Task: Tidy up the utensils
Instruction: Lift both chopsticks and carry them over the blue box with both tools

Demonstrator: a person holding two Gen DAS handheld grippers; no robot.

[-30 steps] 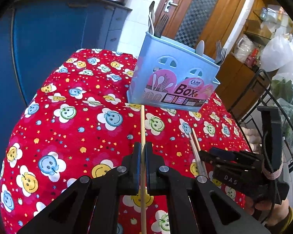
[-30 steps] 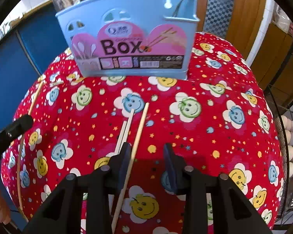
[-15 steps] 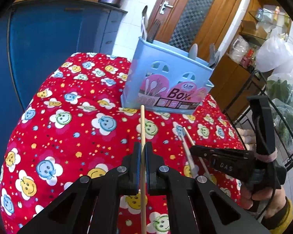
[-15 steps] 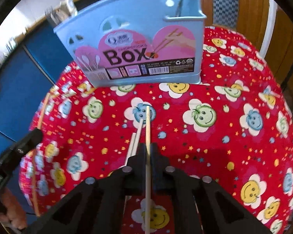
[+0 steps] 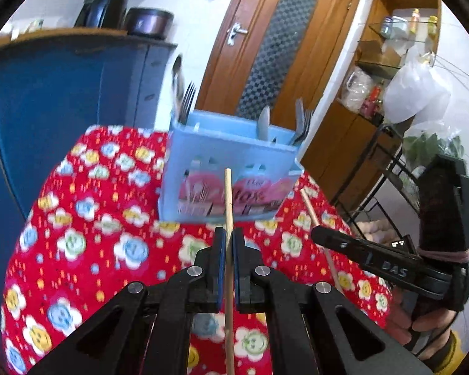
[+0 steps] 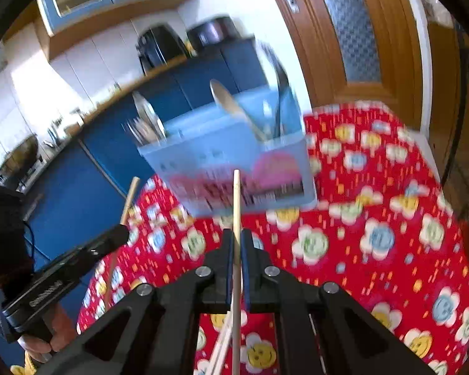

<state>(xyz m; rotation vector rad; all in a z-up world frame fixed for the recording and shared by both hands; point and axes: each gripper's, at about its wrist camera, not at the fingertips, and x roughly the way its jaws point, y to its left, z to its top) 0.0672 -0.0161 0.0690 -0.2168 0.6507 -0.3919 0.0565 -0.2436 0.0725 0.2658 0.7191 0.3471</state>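
Each gripper pinches one pale, thin wooden chopstick: the left gripper [image 5: 228,243] clamps its chopstick [image 5: 228,200] upright between its pads, and the right gripper [image 6: 237,247] is pressed onto its own chopstick [image 6: 236,200]. Both sticks point at the light-blue utensil box [image 5: 234,168], holding forks and spoons, on the red smiley-flower desk cloth [image 5: 87,228].

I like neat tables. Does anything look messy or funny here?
Mostly tidy. One stray chopstick lies loose on the red cloth below the right tool, not in the blue box with the other utensils.
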